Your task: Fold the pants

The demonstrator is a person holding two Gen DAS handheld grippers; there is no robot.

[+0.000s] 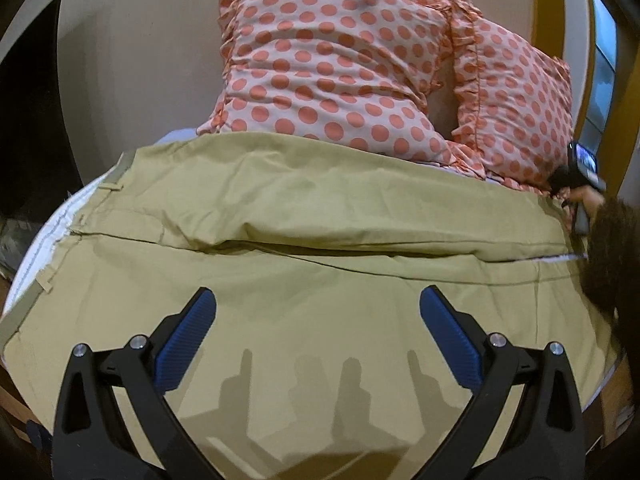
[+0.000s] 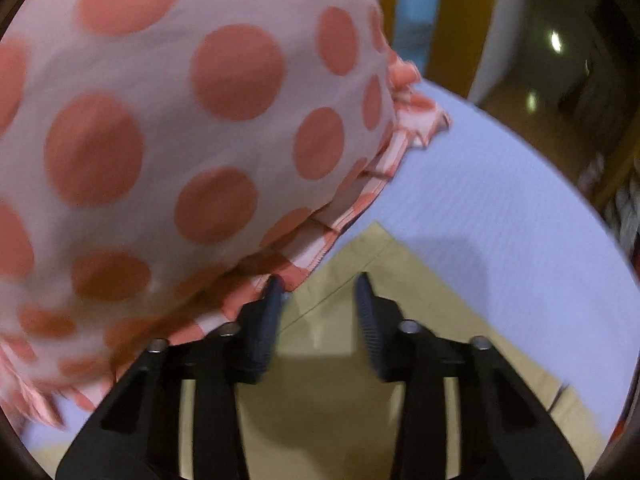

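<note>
The khaki pants [image 1: 304,240] lie spread across a pale sheet [image 2: 500,200], one leg folded lengthwise over the other so that a long seam line runs across the left wrist view. The waistband [image 1: 24,312], with its belt loops and white lining, sits at the left edge of that view. The left gripper [image 1: 318,320] hangs over the near leg with its blue pads [image 1: 186,340] spread wide, nothing between them, and its shadow falls on the cloth below. Behind the pants, two polka-dot pillows [image 1: 332,64] with ruffled edges lean against a beige wall [image 1: 140,60]. At the far right of the left view the right gripper [image 1: 578,188] shows only as a small dark shape at the pants' far end (too small there to read). Its own camera shows it better: the right gripper [image 2: 320,292] is over the hem corner [image 2: 372,236] of the pants, its dark fingers [image 2: 370,320] apart and holding nothing. Its left finger tip is right at the striped ruffle [image 2: 352,208] of the nearer pillow, though I cannot tell whether they touch. The hem corner lies flat on the sheet, partly tucked under that ruffle.
</note>
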